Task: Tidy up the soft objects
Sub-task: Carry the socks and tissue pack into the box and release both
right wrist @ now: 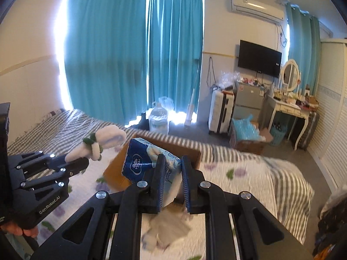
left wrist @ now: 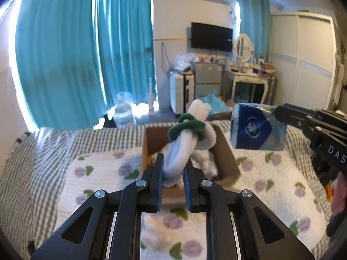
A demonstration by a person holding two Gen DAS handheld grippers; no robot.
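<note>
My left gripper (left wrist: 172, 171) is shut on a white plush toy with a green band (left wrist: 187, 138) and holds it above the open cardboard box (left wrist: 227, 158) on the bed. The toy also shows in the right wrist view (right wrist: 102, 140), held by the left gripper (right wrist: 84, 160). My right gripper (right wrist: 171, 173) is shut on a blue and white tissue pack (right wrist: 147, 162), held over the box (right wrist: 117, 171). In the left wrist view the pack (left wrist: 257, 127) hangs to the right of the box, held by the right gripper (left wrist: 279, 112). White soft items lie inside the box.
The box sits on a floral quilt (left wrist: 104, 173) over a grey striped bedspread (left wrist: 26, 173). A crumpled white cloth (right wrist: 169, 229) lies on the quilt below my right gripper. Beyond the bed are a water jug (right wrist: 159, 119), a suitcase (right wrist: 221, 110) and a dressing table (right wrist: 288, 108).
</note>
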